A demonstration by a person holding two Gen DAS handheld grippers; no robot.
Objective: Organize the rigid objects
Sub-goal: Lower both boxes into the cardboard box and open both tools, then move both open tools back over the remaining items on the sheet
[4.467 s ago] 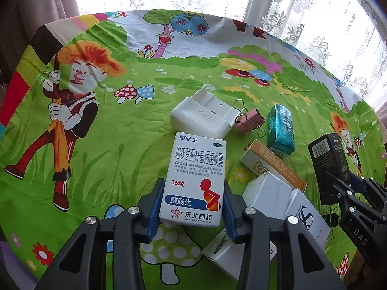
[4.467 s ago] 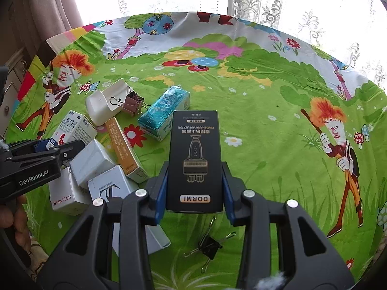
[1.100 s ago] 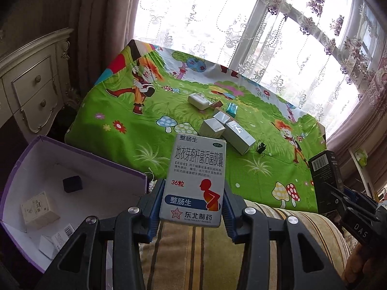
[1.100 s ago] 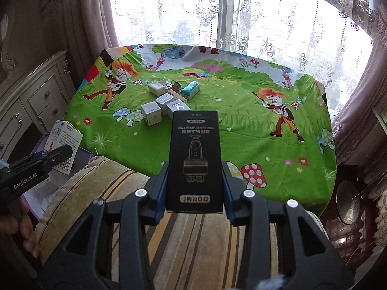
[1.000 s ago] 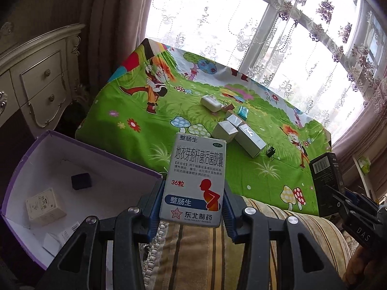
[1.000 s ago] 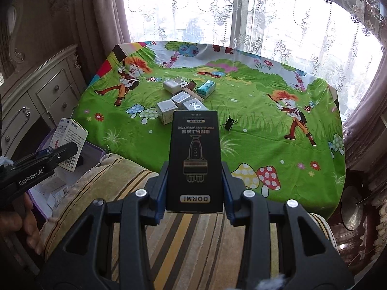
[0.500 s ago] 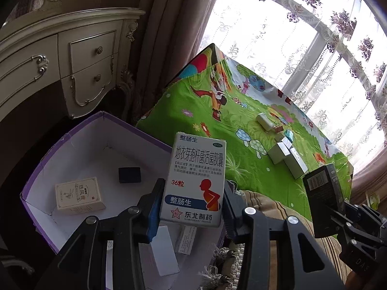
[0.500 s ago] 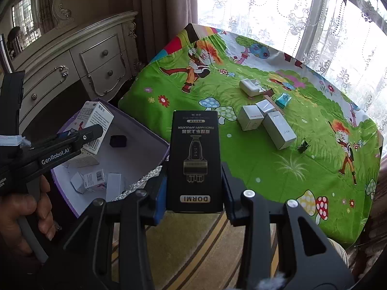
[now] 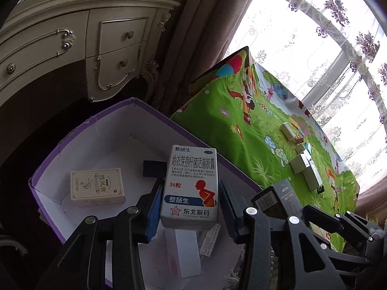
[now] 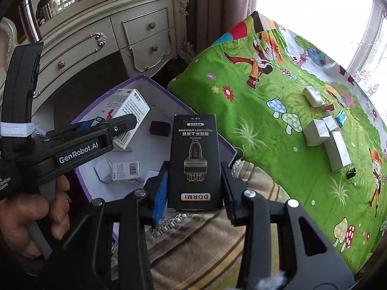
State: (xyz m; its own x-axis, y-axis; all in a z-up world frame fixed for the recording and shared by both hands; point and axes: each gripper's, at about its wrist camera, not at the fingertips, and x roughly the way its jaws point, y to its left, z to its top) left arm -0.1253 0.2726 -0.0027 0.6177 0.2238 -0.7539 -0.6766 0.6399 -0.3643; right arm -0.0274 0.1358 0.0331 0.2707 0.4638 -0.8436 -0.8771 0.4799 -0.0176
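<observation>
Both tongs point steeply down over an open purple box [image 9: 79, 140] with a white inside, standing on the floor beside the tabletop [image 10: 278, 130].

The left tongs [image 9: 189, 207] have a white medicine carton [image 9: 191, 186] upright between their blue pads; their jaws have just been opening a little, and a thin gap shows on the right side, so whether the pads press on it cannot be told. The right tongs [image 10: 195, 188] have a black carton [image 10: 196, 159] between their pads, and their jaws have likewise just been opening; the grip there cannot be told either. A hand [image 10: 26, 215] wraps the left tool's handle in the right wrist view.

The medicine carton carries Chinese print, "36" in red and a red figure. The black carton reads "DORMI" and "PINCH HAPPY APPLICATOR", seen upside down. The left tool's arm is marked "GenRobot.AI".

In the purple box lie a cream carton [image 9: 96, 186], a small dark block [image 9: 153, 169] and a barcoded white carton [image 10: 125, 169]. The tabletop wears a glossy green cartoon cloth with mushrooms, carrying more small cartons [image 10: 316, 131]. A carved cream dresser [image 10: 101, 36] stands behind.
</observation>
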